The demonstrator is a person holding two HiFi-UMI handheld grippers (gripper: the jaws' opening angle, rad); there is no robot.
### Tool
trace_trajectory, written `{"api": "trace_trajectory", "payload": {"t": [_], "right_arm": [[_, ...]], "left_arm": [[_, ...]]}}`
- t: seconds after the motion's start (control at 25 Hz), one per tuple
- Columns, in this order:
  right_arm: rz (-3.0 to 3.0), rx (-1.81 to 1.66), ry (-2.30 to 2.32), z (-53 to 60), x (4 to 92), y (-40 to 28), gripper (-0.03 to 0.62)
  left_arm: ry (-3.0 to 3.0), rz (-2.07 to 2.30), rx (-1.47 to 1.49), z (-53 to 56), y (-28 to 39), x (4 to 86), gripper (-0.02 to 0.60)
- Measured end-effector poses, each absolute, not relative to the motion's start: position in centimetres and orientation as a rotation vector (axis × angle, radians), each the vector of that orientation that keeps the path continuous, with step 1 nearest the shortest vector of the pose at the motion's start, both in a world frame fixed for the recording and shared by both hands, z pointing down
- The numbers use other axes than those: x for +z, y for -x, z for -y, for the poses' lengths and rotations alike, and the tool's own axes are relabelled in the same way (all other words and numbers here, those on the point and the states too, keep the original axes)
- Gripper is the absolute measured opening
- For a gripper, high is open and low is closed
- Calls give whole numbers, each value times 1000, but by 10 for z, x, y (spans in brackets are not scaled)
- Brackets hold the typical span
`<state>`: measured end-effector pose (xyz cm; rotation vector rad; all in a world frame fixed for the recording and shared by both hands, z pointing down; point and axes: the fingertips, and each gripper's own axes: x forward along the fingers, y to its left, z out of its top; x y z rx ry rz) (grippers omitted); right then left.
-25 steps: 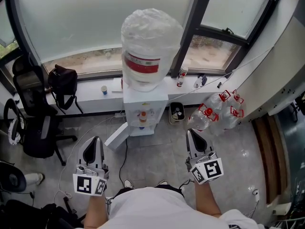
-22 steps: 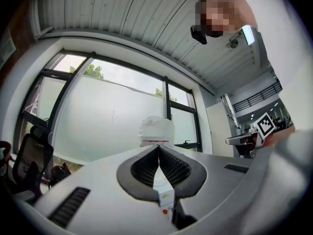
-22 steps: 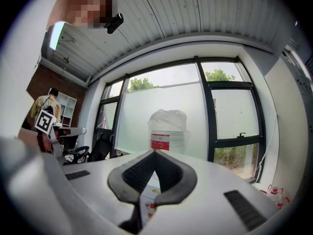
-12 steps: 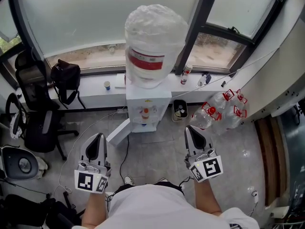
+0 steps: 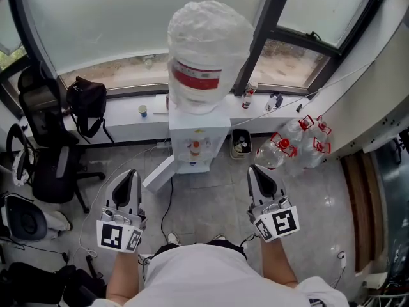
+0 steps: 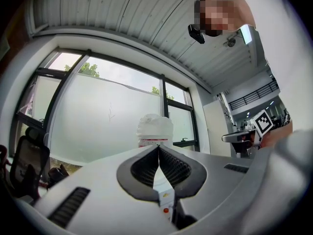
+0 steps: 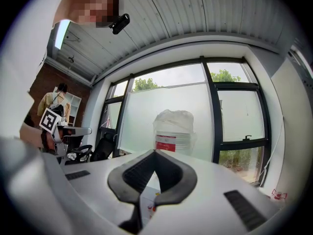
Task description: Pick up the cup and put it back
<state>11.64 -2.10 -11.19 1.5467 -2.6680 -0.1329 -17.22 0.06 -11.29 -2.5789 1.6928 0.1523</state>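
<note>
A small paper cup [image 5: 142,111] stands on the white window sill, left of the water dispenser [image 5: 197,142], which carries a large plastic-wrapped bottle [image 5: 208,53]. Both grippers are held level above the floor in front of the dispenser, far from the cup. My left gripper [image 5: 130,174] is shut with nothing between its jaws, and its tips meet in the left gripper view [image 6: 158,149]. My right gripper [image 5: 255,170] is also shut and empty, with its pads [image 7: 146,168] closed together. Both gripper views show the bottle [image 6: 155,130] [image 7: 174,131] straight ahead. The cup appears in neither gripper view.
Black office chairs [image 5: 45,165] and a black bag [image 5: 86,100] are at the left. Several empty water bottles [image 5: 295,147] lie on the floor at the right, beside a small bin [image 5: 241,144]. A white panel [image 5: 160,174] leans by the dispenser. Cables run over the tiles.
Both grippers stay shut and about where they were. The head view has shifted slightly, so the dispenser and sill sit a little further right in the picture.
</note>
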Motion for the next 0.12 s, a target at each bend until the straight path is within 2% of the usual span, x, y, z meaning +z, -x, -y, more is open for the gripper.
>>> {"api": "trace_trajectory", "payload": {"t": [0.12], "right_arm": [[2666,-135,-1544,22,-112,-113,18]], "left_arm": [[2593,-1696,154,0,172,-109,25]]}}
